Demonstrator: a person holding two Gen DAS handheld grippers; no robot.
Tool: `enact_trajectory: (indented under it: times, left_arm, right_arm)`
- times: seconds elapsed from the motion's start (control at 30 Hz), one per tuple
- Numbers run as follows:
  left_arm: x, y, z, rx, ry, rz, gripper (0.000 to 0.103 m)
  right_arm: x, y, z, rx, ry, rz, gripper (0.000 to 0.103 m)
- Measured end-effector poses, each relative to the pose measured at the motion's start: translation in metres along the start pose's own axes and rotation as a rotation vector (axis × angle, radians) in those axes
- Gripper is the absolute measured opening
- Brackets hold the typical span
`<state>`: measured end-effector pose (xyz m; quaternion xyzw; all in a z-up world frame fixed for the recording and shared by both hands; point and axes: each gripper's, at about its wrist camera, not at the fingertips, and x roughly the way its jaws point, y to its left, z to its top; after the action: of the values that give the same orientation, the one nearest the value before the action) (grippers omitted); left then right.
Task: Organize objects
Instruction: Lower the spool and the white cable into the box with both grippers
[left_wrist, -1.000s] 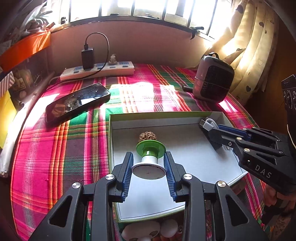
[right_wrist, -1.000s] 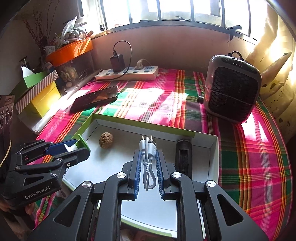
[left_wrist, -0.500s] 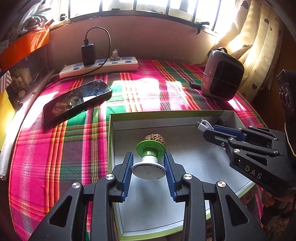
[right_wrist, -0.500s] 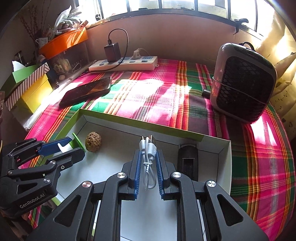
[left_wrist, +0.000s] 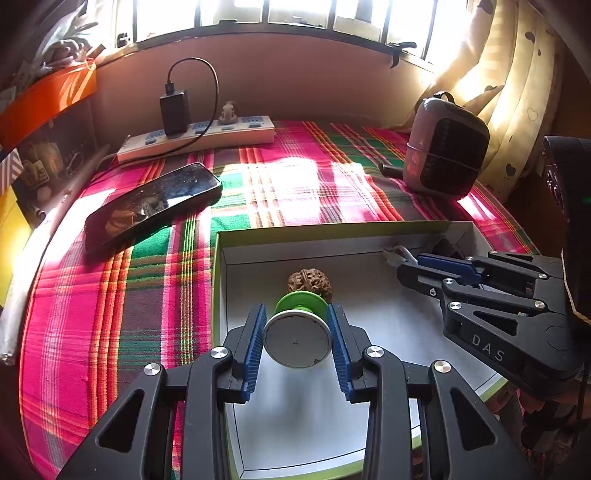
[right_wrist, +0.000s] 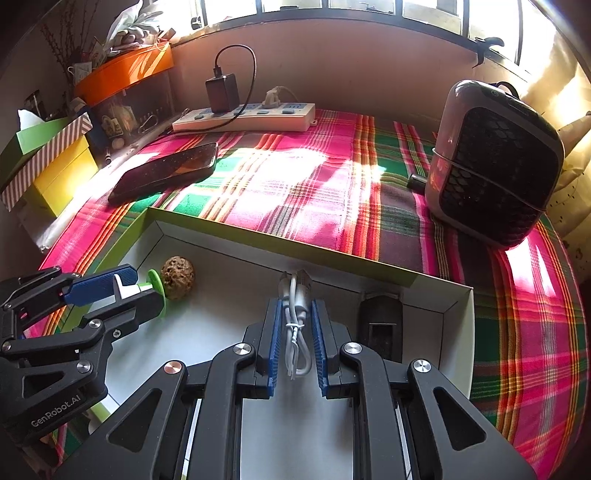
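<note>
Grippers both loaded over shallow white cardboard tray (left_wrist: 369, 243): left gripper (left_wrist: 297, 341) clamps green-and-white spool (left_wrist: 298, 332), axis along fingers, brown wrinkled walnut (left_wrist: 310, 282) just ahead (nearly touching); right gripper (right_wrist: 297, 334) pinches coiled white cable (right_wrist: 295, 332), back wall ahead.

The box (left_wrist: 218, 280) lies on the cloth-covered desk (left_wrist: 110, 295), at its near edge. Inside the box, the nut (left_wrist: 310, 280) sits near the left wall, the spool (left_wrist: 298, 332) just in front of it. The cable (right_wrist: 295, 321) lies by the box's far wall, with a dark device (right_wrist: 380, 321) to its right in the far right corner. Behind the box to the left lies the phone (left_wrist: 155, 199); the power strip (left_wrist: 199, 138) runs farther back along the wall. The heater (right_wrist: 495, 162) stands behind the box to the right.
</note>
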<state>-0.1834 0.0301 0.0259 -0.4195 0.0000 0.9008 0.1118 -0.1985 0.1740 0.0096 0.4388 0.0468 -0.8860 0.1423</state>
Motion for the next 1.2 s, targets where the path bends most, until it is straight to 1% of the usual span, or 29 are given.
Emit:
enact_trajectory:
  times: [0.8,1.0,1.07,1.2]
  left_arm:
    - [0.0017,-0.0033,-0.0001,0.005,0.002,-0.005,0.032]
    - [0.0035,-0.0049,-0.0026,0.005,0.018,-0.016,0.032]
    - [0.0038,-0.0067,-0.0033,0.016,0.014,-0.004,0.032]
    - [0.0033,-0.0063,-0.0041,0.011,0.016,-0.009,0.032]
  right_arm:
    - [0.0024,-0.0003,-0.0027,0.026,0.011,0.000,0.017]
    - [0.0020,-0.0011,-0.0033,0.041,0.013,0.004,0.017]
    - [0.0019,-0.0015,-0.0033,0.046,0.012,0.003,0.017]
    - [0.0017,-0.0024,-0.0030,0.052,0.011,0.001,0.017]
